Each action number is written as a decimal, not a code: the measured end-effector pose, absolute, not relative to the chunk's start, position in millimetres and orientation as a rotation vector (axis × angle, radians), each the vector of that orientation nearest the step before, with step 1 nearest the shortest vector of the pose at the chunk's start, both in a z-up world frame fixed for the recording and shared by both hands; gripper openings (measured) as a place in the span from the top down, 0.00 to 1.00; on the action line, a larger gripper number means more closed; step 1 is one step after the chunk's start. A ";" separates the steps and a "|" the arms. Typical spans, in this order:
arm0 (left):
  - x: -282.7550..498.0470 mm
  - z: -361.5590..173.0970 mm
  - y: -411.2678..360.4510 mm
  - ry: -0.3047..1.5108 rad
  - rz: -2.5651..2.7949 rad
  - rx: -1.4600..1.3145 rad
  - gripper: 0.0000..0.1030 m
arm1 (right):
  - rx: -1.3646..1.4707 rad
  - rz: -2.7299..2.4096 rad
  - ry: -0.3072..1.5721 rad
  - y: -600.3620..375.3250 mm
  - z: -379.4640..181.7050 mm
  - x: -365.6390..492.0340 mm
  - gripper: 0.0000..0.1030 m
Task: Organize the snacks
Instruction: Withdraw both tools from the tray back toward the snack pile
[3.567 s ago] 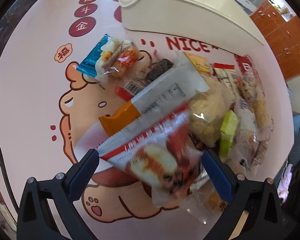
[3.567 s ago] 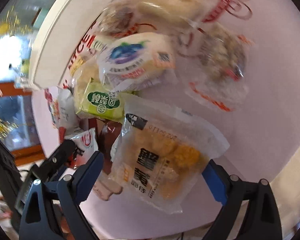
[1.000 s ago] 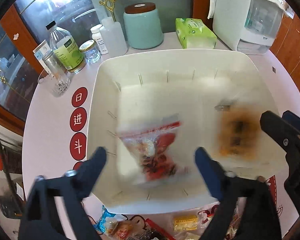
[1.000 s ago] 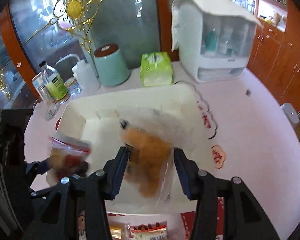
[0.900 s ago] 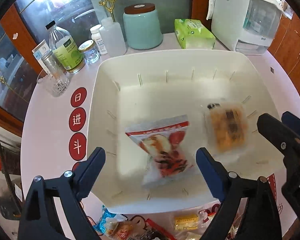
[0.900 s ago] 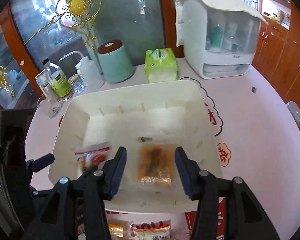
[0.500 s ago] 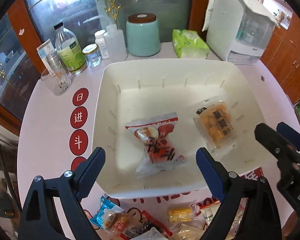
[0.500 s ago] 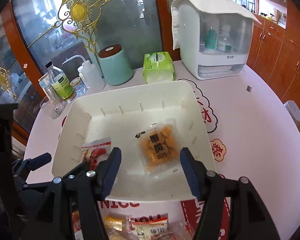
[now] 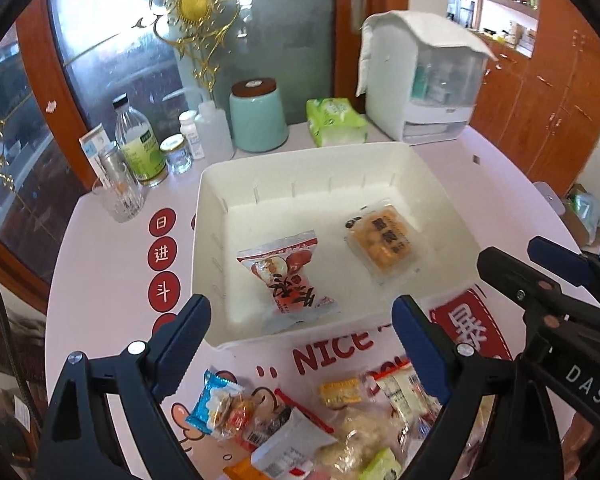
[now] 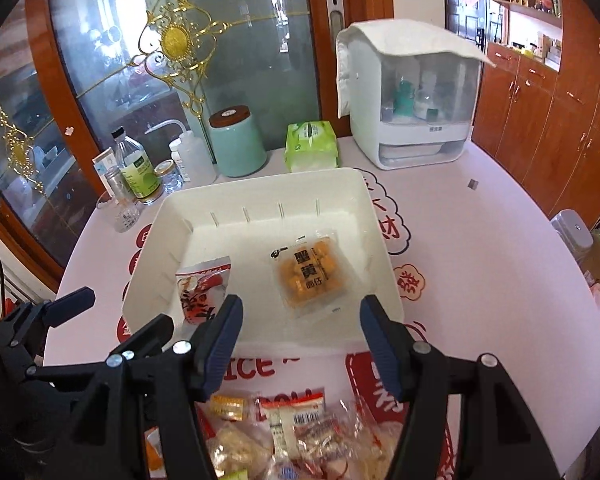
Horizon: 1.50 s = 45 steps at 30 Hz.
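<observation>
A white bin (image 9: 284,168) (image 10: 260,190) stands on the pink table. In it lie a red-and-white snack packet (image 9: 286,276) (image 10: 202,290) and a clear packet of orange snacks (image 9: 382,242) (image 10: 310,276). My left gripper (image 9: 300,320) is open and empty, above the bin's near rim. My right gripper (image 10: 300,320) is open and empty, also above the near rim; it shows at the right of the left wrist view. A pile of loose snack packets (image 9: 320,432) (image 10: 284,428) lies on the table in front of the bin.
Behind the bin stand a teal canister (image 9: 258,116), a green tissue pack (image 9: 336,120), a white cabinet-like box (image 9: 424,80), bottles and jars (image 9: 140,148) and a glass (image 9: 118,196). A glass-fronted wooden cabinet is behind; a clear jar (image 10: 576,240) sits at right.
Both packets dropped from the grippers into the bin and came to rest. Both grippers have since pulled back toward me, bringing the loose snack pile into view.
</observation>
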State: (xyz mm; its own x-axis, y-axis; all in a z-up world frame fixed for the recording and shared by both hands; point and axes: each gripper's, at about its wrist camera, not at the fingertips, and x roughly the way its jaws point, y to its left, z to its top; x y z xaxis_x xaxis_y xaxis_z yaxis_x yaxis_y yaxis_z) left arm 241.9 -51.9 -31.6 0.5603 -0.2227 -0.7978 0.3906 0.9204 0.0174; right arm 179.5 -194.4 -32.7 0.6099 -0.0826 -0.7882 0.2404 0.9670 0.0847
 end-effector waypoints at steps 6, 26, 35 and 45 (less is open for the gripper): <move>215.9 -14.3 -42.5 0.903 -0.411 0.158 0.11 | 0.187 -0.194 0.867 -191.1 -11.9 149.4 0.39; 148.9 3.9 -10.3 0.942 -0.461 0.127 0.11 | 0.218 -0.245 0.734 -210.6 25.7 57.0 0.36; 118.8 -12.2 -7.3 0.926 -0.446 0.143 0.11 | 0.174 -0.268 0.732 -232.5 5.7 15.0 0.36; 91.8 -62.6 -17.0 0.973 -0.406 0.179 0.11 | 0.116 -0.227 0.856 -238.4 -37.7 -22.1 0.36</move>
State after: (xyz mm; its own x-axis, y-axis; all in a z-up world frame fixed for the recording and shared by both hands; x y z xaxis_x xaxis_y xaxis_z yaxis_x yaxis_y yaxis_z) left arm 91.8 -17.0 -62.6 0.4955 -0.2541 -0.8306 0.4123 0.9105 -0.0326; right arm -22.1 -238.4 -37.7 0.6332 -0.1511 -0.7591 0.2443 0.9696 0.0108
